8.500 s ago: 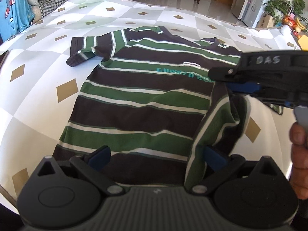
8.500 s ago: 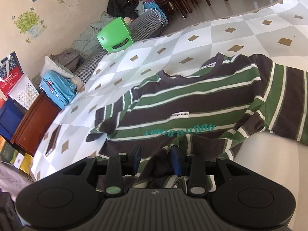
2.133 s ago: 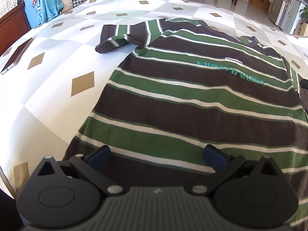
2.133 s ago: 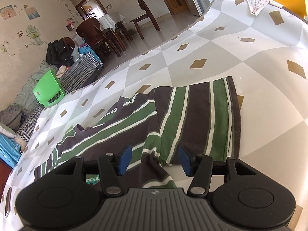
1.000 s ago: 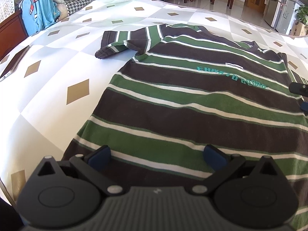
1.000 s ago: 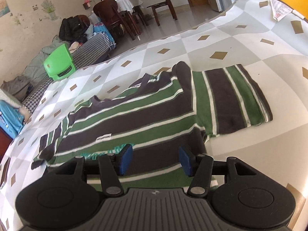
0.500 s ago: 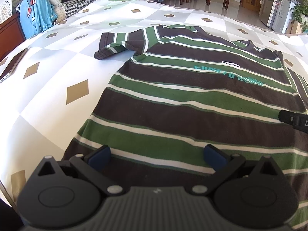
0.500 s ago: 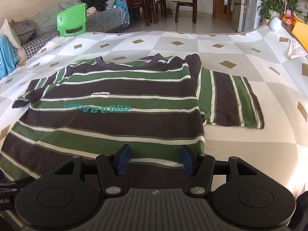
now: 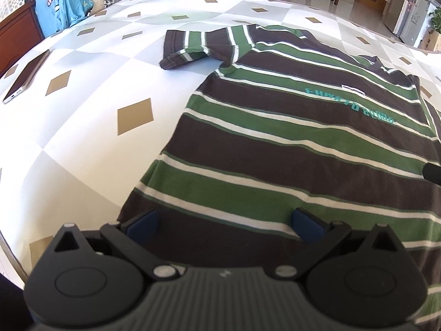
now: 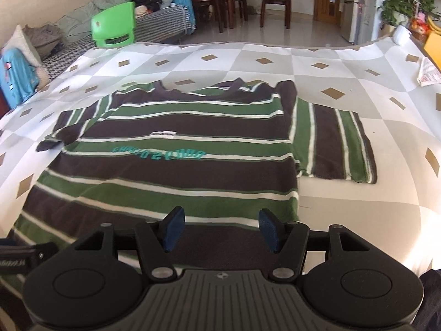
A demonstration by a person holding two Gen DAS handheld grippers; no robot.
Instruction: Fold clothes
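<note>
The striped shirt [image 10: 176,162] lay spread flat, front up, on the checked tabletop [image 10: 344,201], its left sleeve [image 9: 193,47] curled under. Folding well would probably mean pinching only the hem layers at both corners. The left gripper [image 9: 224,226] and right gripper [image 10: 222,230] hovered low over the hem, jaws spread, holding nothing.

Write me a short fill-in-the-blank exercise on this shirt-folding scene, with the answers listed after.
1. The striped shirt lies flat with its printed lettering facing ____.
2. Both the left gripper and the right gripper are ____, holding nothing.
3. The plastic chair beyond the table is ____ in colour.
4. The lettering on the shirt's chest is ____ in colour.

Answers: up; open; green; teal
</note>
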